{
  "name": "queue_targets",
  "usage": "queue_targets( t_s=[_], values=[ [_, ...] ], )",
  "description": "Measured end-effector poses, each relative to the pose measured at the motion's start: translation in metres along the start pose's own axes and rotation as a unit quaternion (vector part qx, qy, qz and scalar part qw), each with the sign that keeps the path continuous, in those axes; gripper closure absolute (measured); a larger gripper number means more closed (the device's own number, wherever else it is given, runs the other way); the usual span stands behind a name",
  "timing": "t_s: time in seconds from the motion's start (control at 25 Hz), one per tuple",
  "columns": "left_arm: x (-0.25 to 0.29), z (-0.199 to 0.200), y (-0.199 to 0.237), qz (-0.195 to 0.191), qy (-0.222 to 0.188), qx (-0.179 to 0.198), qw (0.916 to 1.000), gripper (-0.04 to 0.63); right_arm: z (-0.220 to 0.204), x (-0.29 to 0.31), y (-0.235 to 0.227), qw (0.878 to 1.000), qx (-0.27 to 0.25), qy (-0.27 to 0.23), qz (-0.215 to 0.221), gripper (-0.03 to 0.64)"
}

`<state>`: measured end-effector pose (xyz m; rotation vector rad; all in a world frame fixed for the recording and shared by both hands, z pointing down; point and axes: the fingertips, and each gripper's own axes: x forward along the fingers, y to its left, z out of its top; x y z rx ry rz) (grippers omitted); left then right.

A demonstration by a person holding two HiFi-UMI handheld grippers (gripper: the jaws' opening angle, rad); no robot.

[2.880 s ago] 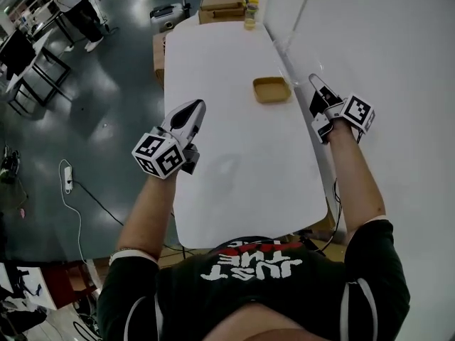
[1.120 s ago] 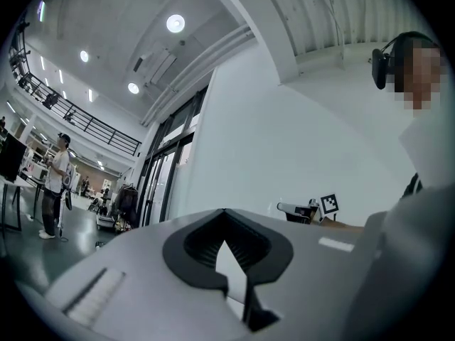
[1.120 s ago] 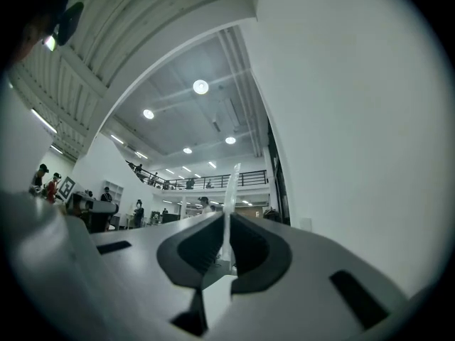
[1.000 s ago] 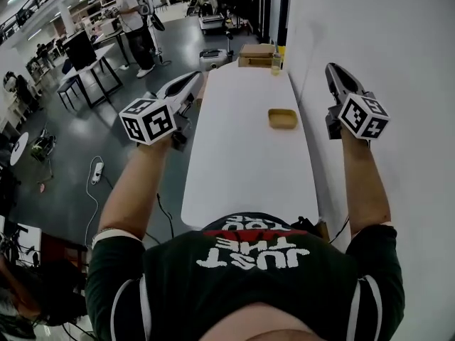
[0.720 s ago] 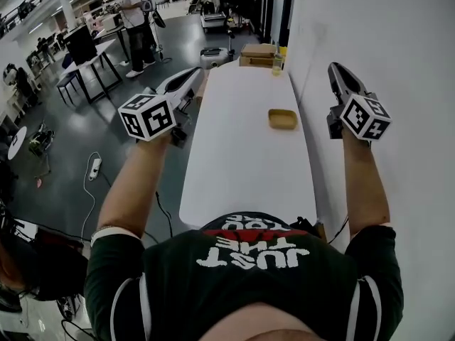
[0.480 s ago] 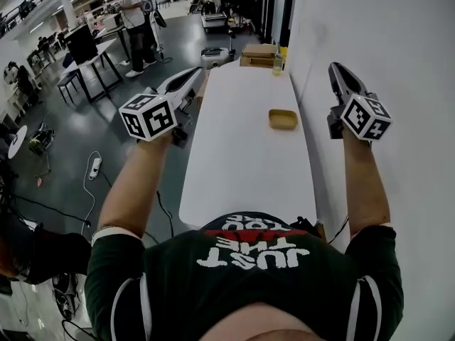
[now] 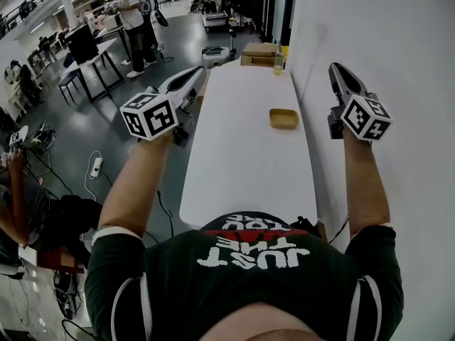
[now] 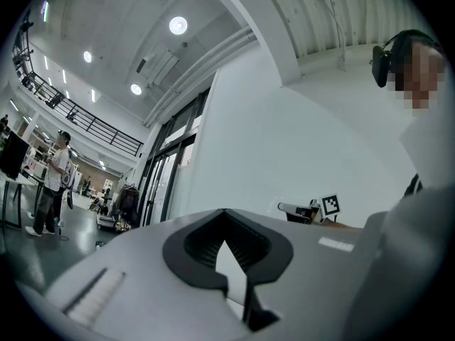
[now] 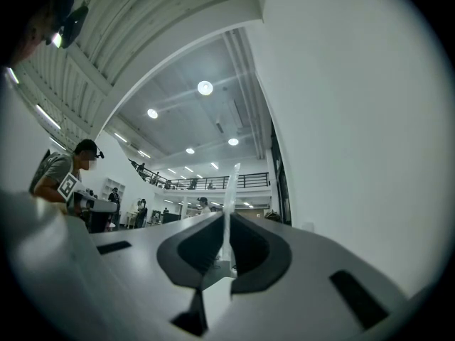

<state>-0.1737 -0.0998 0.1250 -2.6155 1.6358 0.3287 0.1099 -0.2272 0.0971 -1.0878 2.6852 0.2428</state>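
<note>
Tan tray sits on the white desk at the person's 12 o'clock, seen only in the head view, while the left hand-held gripper at 10 and the right hand-held gripper at 2 hang high above it, their own views tilted up at ceiling and wall, jaws pressed together on nothing.

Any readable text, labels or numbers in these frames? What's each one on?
"JUST": white, upside down in the head view, on the person's black T-shirt.
Red line next to it on the shirt: partly folded away, not readable.
left marker cube and right marker cube: black-and-white square patterns only, no letters.
Any print on the bottle and cardboard boxes: too small to read.
</note>
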Motion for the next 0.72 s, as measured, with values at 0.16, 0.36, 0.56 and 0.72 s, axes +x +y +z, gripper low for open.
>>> queue_targets(
  t_s=[0.16, 0.36, 0.56, 0.72],
  values=[
    [0.0008, -0.0003, -0.0012, -0.002, 0.001, 0.000, 1.0000, 0.595, 0.0003, -0.0005, 0.0004, 1.000, -0.002, 0.000, 0.000, 0.588],
    [0.0010, 0.0009, -0.0017, -0.003, 0.001, -0.001, 1.0000, 0.595, 0.0015, -0.0005, 0.0016, 1.000, -0.003, 0.000, 0.001, 0.588],
    [0.0013, 0.0029, -0.0031, -0.003, 0.002, -0.002, 1.0000, 0.595, 0.0039, -0.0014, 0.0017, 1.000, -0.005, 0.001, 0.002, 0.588],
    [0.0016, 0.0047, -0.0045, -0.003, 0.002, -0.002, 1.0000, 0.595, 0.0059, -0.0018, 0.0013, 1.000, -0.006, 0.000, 0.002, 0.588]
  ],
)
